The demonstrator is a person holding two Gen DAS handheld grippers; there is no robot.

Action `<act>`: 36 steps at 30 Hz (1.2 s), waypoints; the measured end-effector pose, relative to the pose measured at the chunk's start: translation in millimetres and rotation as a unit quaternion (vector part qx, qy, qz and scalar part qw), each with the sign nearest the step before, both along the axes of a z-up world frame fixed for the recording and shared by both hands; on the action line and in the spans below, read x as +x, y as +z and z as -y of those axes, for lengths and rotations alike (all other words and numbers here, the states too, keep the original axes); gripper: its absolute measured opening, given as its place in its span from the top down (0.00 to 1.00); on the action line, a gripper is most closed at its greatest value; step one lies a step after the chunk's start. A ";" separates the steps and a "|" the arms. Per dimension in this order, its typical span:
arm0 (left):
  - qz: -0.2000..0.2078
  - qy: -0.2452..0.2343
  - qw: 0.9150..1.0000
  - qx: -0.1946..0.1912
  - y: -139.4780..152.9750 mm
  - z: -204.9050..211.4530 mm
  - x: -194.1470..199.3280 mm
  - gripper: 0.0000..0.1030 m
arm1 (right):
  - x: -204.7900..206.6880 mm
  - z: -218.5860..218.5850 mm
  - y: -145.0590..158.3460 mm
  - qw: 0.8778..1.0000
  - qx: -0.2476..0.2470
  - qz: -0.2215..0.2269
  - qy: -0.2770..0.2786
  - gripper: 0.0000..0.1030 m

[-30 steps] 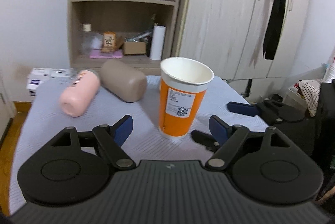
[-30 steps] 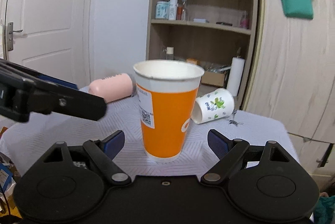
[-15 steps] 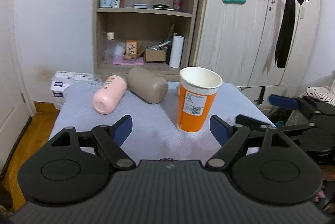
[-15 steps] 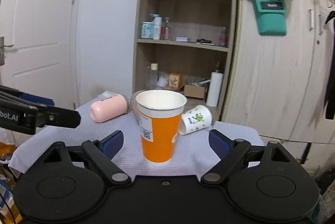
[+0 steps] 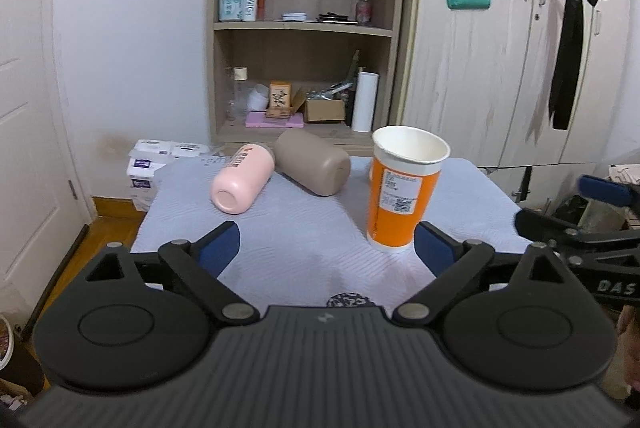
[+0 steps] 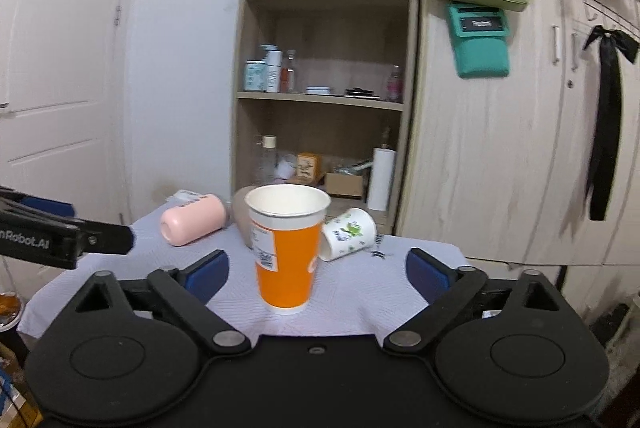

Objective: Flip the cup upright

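An orange paper cup point(image 5: 404, 194) with a white rim stands upright on the grey-clothed table point(image 5: 304, 252); it also shows in the right wrist view point(image 6: 286, 248). My left gripper point(image 5: 326, 250) is open and empty, back from the cup on its left. My right gripper point(image 6: 316, 270) is open and empty, with the cup standing free ahead between its fingers. The right gripper shows at the right edge of the left wrist view point(image 5: 592, 212). The left gripper shows at the left of the right wrist view point(image 6: 64, 236).
A pink bottle point(image 5: 244, 178) and a taupe bottle point(image 5: 314, 162) lie on their sides at the back of the table. A white cup with green print point(image 6: 348, 234) lies on its side behind the orange cup. A shelf unit point(image 5: 304, 28) and wardrobe point(image 5: 500, 48) stand behind.
Both grippers have pulled back and up from the orange cup, which stays upright on the table. The table's near edge now shows in the right wrist view.
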State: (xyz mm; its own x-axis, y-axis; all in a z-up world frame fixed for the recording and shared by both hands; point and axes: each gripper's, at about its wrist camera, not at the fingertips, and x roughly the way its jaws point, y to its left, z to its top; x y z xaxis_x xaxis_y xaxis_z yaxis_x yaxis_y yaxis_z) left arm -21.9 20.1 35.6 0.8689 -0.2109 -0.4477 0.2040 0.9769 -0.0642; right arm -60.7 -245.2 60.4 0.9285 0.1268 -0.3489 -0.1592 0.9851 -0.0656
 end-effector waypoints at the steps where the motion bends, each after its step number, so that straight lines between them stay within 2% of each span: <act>1: -0.001 0.003 1.000 0.002 -0.9 -0.4 0.4 0.07 | 0.8 -0.5 0.7 1.000 -0.001 -0.005 -0.001 0.00; 3: -0.004 0.008 1.000 0.006 -2.9 -1.4 2.5 0.07 | 1.2 -2.0 1.5 1.000 -0.004 -0.012 -0.006 0.00; 6: -0.007 0.017 1.000 0.005 -5.8 -2.9 5.3 0.00 | 0.4 -1.4 2.1 1.000 -0.002 -0.016 -0.016 0.00; 18: -0.046 0.063 0.997 0.027 -14.4 -8.6 13.7 0.00 | 0.4 -2.8 -1.6 0.998 -0.004 -0.025 -0.054 0.00; 29: -0.038 0.061 0.997 0.035 -11.2 -11.0 5.5 0.00 | 1.0 -3.2 -3.9 0.997 -0.006 -0.034 -0.076 0.00; 36: -0.050 0.063 0.996 0.040 -16.0 -10.2 12.3 0.00 | -2.6 -0.8 -1.9 0.996 -0.006 -0.032 -0.083 0.00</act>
